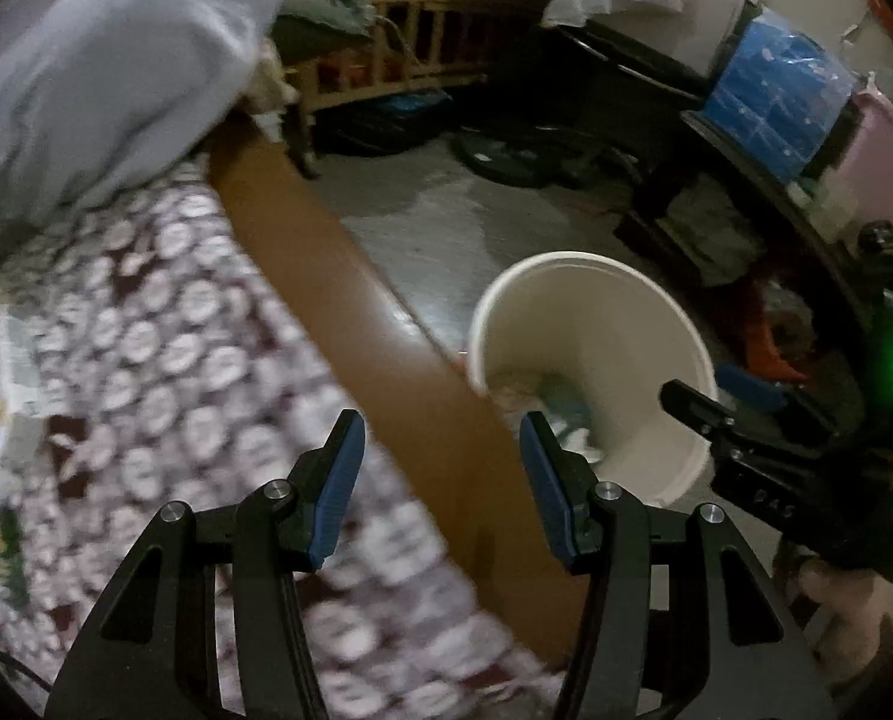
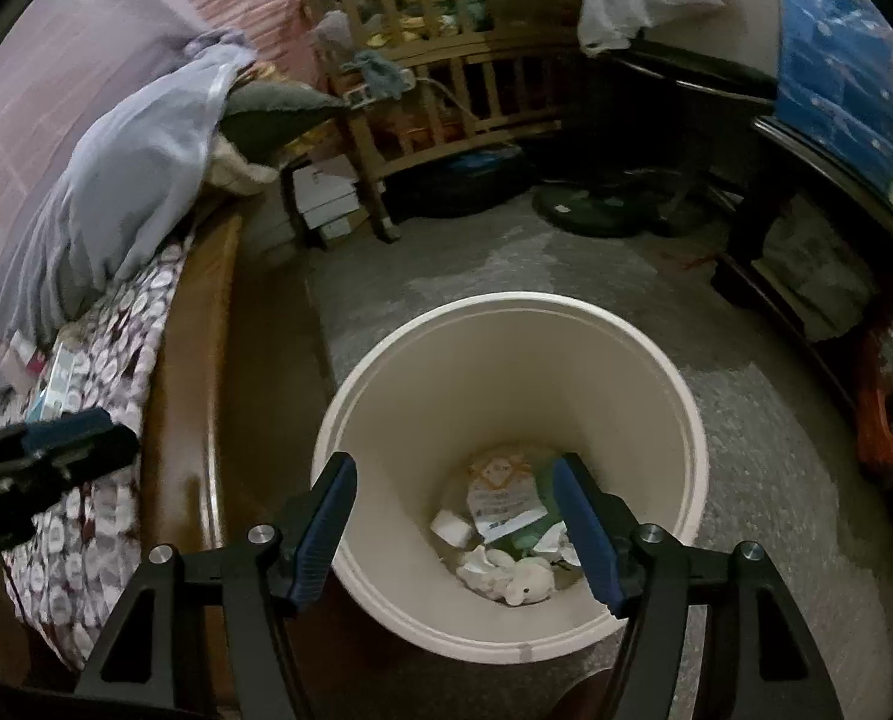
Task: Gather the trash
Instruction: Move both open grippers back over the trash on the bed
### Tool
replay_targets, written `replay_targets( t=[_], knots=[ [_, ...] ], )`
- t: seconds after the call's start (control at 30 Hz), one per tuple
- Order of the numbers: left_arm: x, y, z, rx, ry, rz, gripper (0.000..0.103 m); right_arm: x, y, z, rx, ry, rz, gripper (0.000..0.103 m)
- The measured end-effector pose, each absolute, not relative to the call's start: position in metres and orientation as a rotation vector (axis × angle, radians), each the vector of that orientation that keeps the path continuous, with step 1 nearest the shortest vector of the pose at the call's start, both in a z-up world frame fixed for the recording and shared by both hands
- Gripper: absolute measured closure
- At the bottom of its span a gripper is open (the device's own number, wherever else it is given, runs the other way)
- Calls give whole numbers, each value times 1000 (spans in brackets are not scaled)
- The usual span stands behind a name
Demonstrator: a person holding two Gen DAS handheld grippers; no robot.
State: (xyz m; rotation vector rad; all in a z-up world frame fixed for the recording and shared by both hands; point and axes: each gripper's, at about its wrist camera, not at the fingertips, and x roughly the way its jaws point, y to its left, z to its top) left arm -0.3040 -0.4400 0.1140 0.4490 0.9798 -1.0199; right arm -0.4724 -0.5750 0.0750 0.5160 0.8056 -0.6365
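And here we are over the round cream plastic bucket (image 2: 509, 468) standing on the grey speckled floor (image 2: 764, 456), just beside the brown wooden bed frame (image 2: 191, 396). Down in the bottom there's already a little heap: crumpled white tissue and paper scraps (image 2: 506, 576), a printed white-and-orange wrapper (image 2: 500, 489), something green tucked under it. So part of the collecting looks done, by my reading.

The right tongs (image 2: 455, 516) hang directly above the bucket mouth, pointing steeply down into it, blue pads standing about half apart with nothing between them but the view of the trash below. Empty, then.

Over to the left tongs (image 1: 443, 474): also tilted well down, hovering above the bed frame's edge where the patterned maroon-and-white bedspread (image 1: 164, 360) meets the wood. Jaws roughly half open, nothing gripped. From this side the bucket sits just past the right-hand pad, and the other tool pokes in over its rim.

What's left? On the bedspread, towards the far left, lie some flat papers or packets (image 1: 8, 384), light-coloured with a bit of blue; blurred, so I can't say exactly what. Those look like the next candidates, and the left tongs are the nearer pair. A pale blue-grey quilt (image 1: 98, 90) is bundled at the head of the bed.
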Motion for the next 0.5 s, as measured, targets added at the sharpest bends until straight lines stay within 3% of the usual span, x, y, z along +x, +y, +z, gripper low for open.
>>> replay_targets(
  t=[0.5],
  knots=[
    [-237, -331, 133, 380, 919, -810, 51, -392, -497, 97, 419, 820, -435, 33]
  ],
)
